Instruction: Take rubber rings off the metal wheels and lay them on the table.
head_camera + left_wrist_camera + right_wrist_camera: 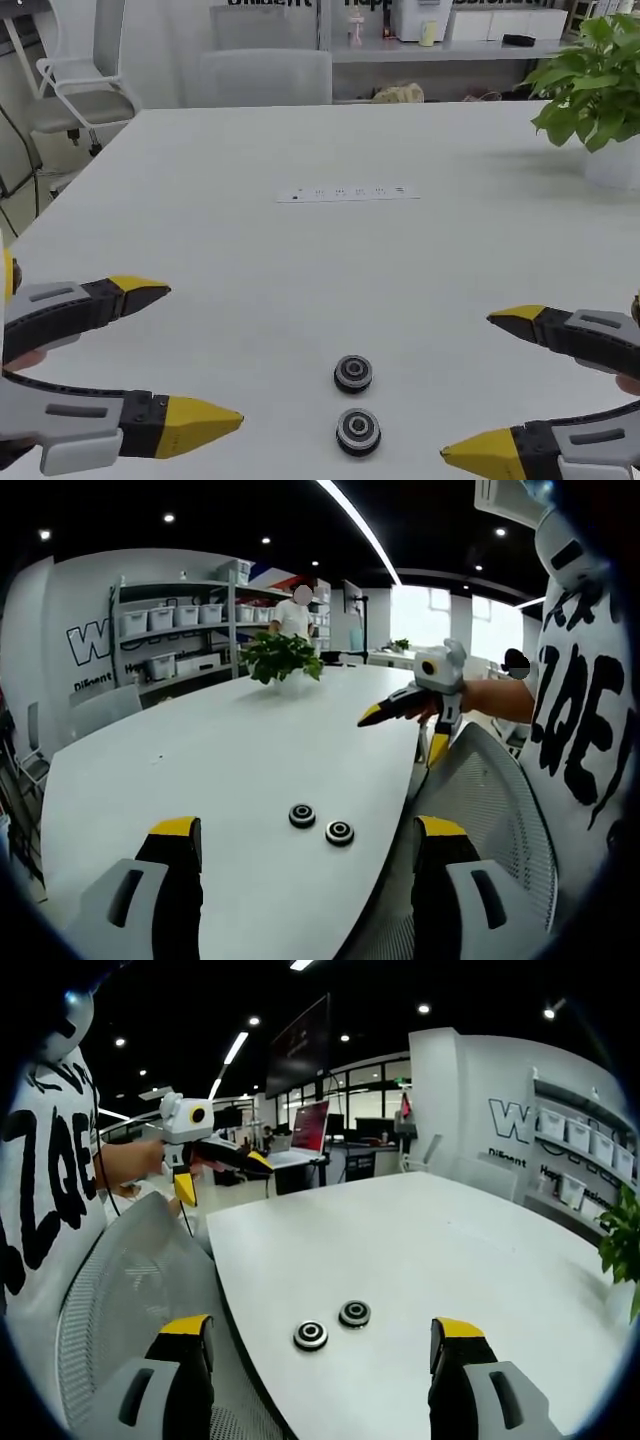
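We're holding the left claw (pixel 200 355) and the right claw (pixel 468 387) low over the counter (pixel 330 270), both with jaws spread wide and gripping nothing. The two metal wheels are lying flat in the gap between the claws, roughly midway, close together but not touching. The near wheel (pixel 358 431) is about level with the lower jaw tips and the far wheel (pixel 353 373) is just beyond it. The rubber rings (pixel 339 373) are looking seated on both, so we're judging the task not yet started. Risks we're seeing:

- The wheels are small, loose and sitting on a smooth top, so a one-sided pinch on a ring is likely to drag or flip the whole wheel unless the other claw is pinning the hub.
- The jaw tips are looking blunt next to that thin dark band, so we may be clamping metal plus rubber rather than rubber alone.
- Going for one wheel is likely to nudge its neighbour.
- In the gripper views the counter edge is running near the wheels on the person's side, so a knocked wheel could be rolling off.
- A stretched ring could be snapping free and jumping.

Hard to make out: where rubber is ending and metal starting, whether a groove is holding each ring, and the wheel undersides. The claw bodies and hands are getting cut off by the head view's edges.
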Motion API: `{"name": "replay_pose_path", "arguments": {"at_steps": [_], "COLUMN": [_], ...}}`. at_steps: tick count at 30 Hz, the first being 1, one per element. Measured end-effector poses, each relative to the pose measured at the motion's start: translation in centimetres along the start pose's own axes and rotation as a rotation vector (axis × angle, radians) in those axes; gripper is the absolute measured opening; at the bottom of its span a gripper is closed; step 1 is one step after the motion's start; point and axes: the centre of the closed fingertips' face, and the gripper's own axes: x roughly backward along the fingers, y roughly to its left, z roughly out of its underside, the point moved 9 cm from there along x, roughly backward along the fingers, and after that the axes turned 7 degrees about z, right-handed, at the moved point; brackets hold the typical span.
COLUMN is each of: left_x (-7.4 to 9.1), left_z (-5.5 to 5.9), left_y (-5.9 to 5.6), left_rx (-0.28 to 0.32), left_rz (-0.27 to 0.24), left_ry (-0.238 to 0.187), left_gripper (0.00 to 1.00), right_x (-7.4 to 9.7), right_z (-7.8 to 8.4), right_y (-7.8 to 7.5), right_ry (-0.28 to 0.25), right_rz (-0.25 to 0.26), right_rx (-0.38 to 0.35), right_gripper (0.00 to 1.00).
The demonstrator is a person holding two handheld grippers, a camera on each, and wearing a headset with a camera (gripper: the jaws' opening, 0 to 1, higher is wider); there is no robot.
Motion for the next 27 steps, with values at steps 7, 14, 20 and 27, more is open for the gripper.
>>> {"name": "replay_pose_path", "arguments": {"at_steps": [7, 14, 20, 27], "left_x": [-0.5, -1.2, -1.8, -2.7], "left_z": [0.0, -0.3, -0.5, -0.8], "left_y": [0.4, 0.8, 1.2, 1.7], "left_rx": [-0.006, -0.020, -0.034, -0.057], "left_rz": [0.008, 0.019, 0.029, 0.050], "left_ry": [0.003, 0.001, 0.005, 0.012], "left_gripper": [0.85, 0.85, 0.85, 0.84], "right_x": [-0.3, -0.8, -1.3, -2.0], "right_z": [-0.1, -0.5, -0.6, -0.8], "right_y": [-0.3, -0.7, -1.0, -1.2], "right_ry": [-0.005, -0.014, -0.014, -0.020], "right_rz": [-0.003, -0.005, -0.009, -0.019], "right_rx": [0.000, 0.010, 0.022, 0.037], "right_gripper": [0.88, 0.88, 0.87, 0.86]}}
